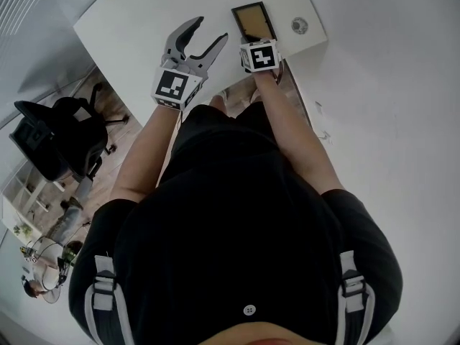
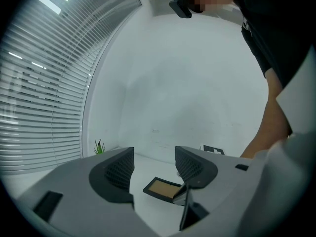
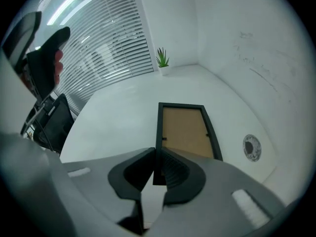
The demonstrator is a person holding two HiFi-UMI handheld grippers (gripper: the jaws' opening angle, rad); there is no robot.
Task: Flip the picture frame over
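A white desk [image 1: 144, 20] fills the far part of the scene, set against a white wall on the right, with slatted blinds [image 3: 108, 38] along its far left side. A black office chair [image 1: 54, 139] stands on the floor to the left, well apart from the desk's near edge. The left gripper [image 1: 210, 31] hangs over the middle of the desk with its jaws wide apart and nothing between them – past them, only bare desk and the frame farther off. The right gripper [image 3: 155, 157] points steeply down at the desk's right end, its jaws drawn nearly together on the near left corner of the picture frame [image 3: 185, 130], whose dark rail runs between the pads. The frame sits at the far right of the desk with its brown back panel up inside a black rim – just left of a round grommet [image 3: 251, 146]. A small green plant [image 3: 162, 58] stands at the desk's far corner
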